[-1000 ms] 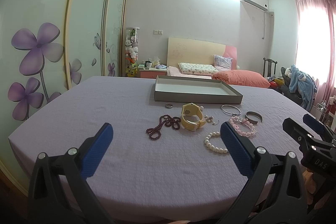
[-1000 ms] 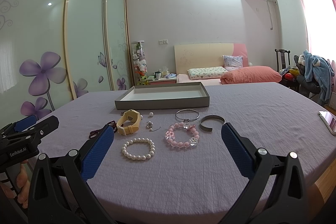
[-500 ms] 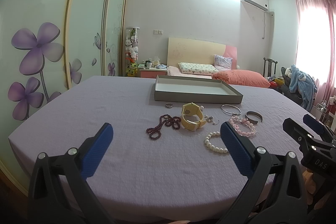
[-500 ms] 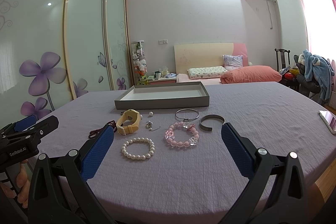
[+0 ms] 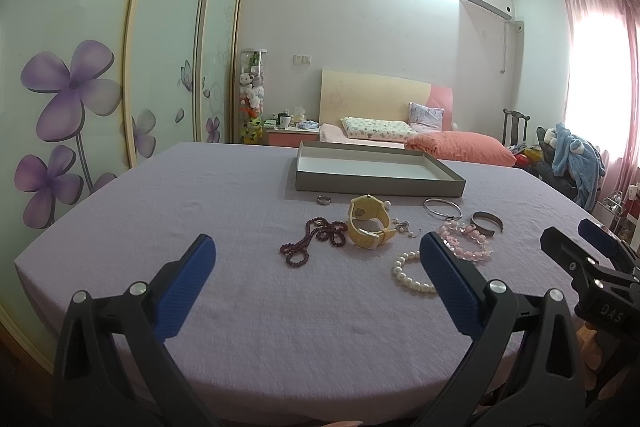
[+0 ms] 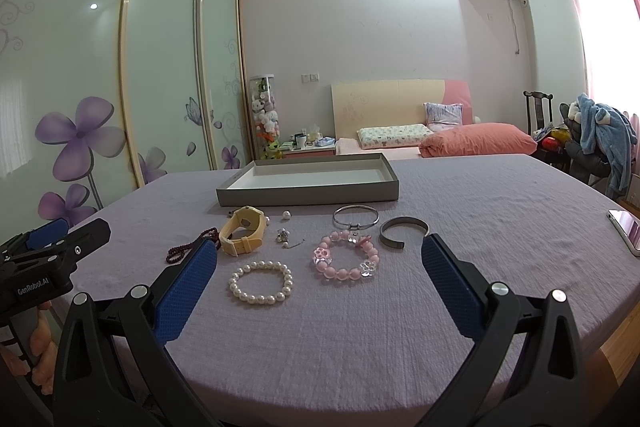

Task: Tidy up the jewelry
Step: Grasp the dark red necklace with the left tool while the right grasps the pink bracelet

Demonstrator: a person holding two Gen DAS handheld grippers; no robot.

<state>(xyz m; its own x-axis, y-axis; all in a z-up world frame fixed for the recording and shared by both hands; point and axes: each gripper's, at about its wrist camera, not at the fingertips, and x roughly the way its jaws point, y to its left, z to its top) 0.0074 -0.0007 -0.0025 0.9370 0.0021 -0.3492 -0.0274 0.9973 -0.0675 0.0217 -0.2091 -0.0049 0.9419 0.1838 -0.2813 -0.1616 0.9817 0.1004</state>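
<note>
Jewelry lies on the purple tablecloth in front of an empty grey tray [image 6: 308, 193], also in the left wrist view [image 5: 376, 183]. I see a yellow watch [image 6: 243, 237], a white pearl bracelet [image 6: 261, 283], a pink bead bracelet [image 6: 346, 255], a silver bangle [image 6: 355, 217], a dark cuff [image 6: 402, 231], a dark red bead necklace [image 5: 316, 239], a small ring [image 5: 324, 200] and small earrings [image 6: 285, 237]. My left gripper [image 5: 316, 259] is open and empty near the table's front. My right gripper [image 6: 320, 263] is open and empty, above the pearl and pink bracelets.
A phone [image 6: 626, 230] lies near the table's right edge. A bed with pillows [image 6: 440, 137] stands behind the table. Sliding wardrobe doors [image 6: 120, 87] run along the left. A chair with clothes [image 6: 592, 143] is at the right.
</note>
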